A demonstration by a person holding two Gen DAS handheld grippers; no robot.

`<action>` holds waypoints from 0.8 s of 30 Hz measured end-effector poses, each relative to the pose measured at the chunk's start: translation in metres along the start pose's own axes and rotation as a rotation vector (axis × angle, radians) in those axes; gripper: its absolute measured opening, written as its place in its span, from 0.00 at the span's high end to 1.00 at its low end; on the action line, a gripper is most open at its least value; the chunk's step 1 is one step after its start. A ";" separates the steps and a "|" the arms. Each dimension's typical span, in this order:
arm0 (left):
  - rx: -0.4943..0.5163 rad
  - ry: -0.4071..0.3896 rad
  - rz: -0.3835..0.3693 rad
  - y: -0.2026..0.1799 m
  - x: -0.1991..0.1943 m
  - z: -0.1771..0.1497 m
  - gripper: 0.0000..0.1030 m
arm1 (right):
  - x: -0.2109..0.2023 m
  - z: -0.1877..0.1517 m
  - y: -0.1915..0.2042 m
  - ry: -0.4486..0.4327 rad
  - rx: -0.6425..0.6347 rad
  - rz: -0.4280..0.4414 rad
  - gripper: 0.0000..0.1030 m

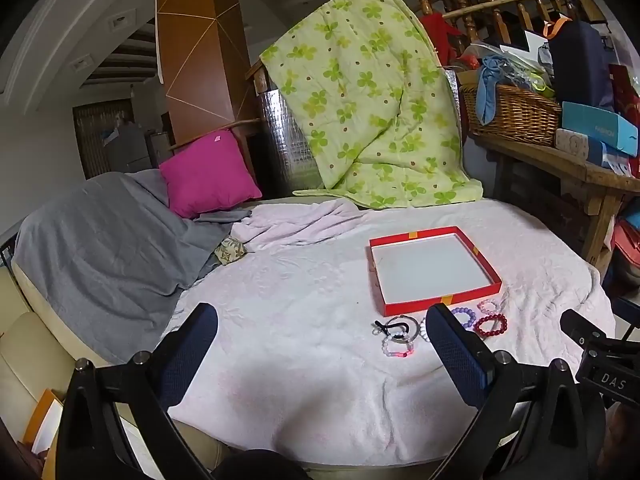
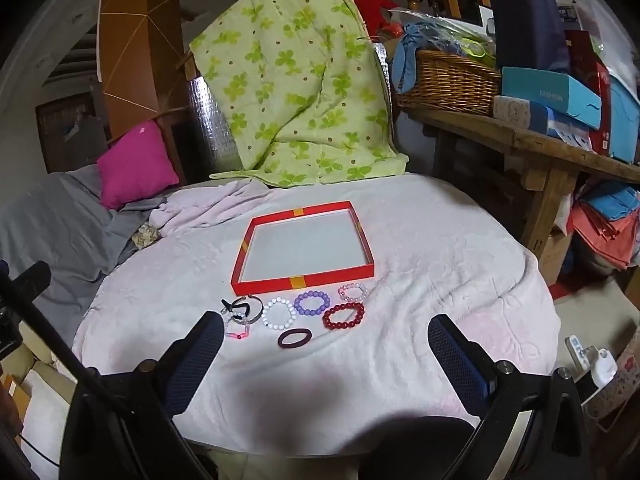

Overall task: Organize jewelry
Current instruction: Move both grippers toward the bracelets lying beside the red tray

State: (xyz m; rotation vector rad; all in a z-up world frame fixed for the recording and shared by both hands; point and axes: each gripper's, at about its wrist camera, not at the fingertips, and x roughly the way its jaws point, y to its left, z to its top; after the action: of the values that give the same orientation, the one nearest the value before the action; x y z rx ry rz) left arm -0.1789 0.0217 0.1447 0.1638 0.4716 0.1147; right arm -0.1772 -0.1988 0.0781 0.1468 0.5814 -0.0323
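A shallow red box (image 2: 303, 281) (image 1: 440, 303) with a white floor lies empty on the pale pink cloth. In front of it lie several bracelets: a white bead one (image 2: 279, 313), a purple one (image 2: 312, 303), a dark red one (image 2: 343, 315) (image 1: 490, 325), a pink one (image 2: 353, 291) (image 1: 489, 306), a clear one with red beads (image 2: 238, 332) (image 1: 397, 348), plus a black piece (image 2: 240, 307) (image 1: 394, 324) and a dark hair tie (image 2: 295, 338). My right gripper (image 2: 326, 340) stands open just short of them. My left gripper (image 1: 322, 330) is open too, to their left.
A grey blanket (image 1: 108, 240) and a magenta cushion (image 1: 208, 172) lie at the left. A green flowered quilt (image 1: 372, 92) hangs behind the box. At the right a wooden bench (image 2: 560, 152) carries a wicker basket (image 2: 444, 80) and boxes. The cloth drops off at its right edge.
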 end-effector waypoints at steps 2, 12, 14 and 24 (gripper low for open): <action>0.000 0.000 -0.002 -0.001 -0.001 0.001 0.00 | -0.001 0.001 0.004 0.003 0.001 0.001 0.00; 0.007 -0.001 -0.013 -0.001 -0.002 0.000 0.00 | 0.003 0.003 0.002 -0.012 0.006 0.018 0.00; 0.008 -0.001 -0.012 -0.001 -0.002 0.000 0.00 | 0.005 0.002 0.000 -0.011 0.013 0.016 0.00; 0.016 0.011 -0.016 -0.003 0.003 -0.003 0.00 | 0.008 0.007 0.003 -0.021 0.018 0.004 0.00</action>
State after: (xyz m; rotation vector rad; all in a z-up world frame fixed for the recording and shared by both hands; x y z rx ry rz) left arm -0.1773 0.0201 0.1403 0.1755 0.4846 0.0965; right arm -0.1664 -0.1968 0.0801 0.1651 0.5601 -0.0357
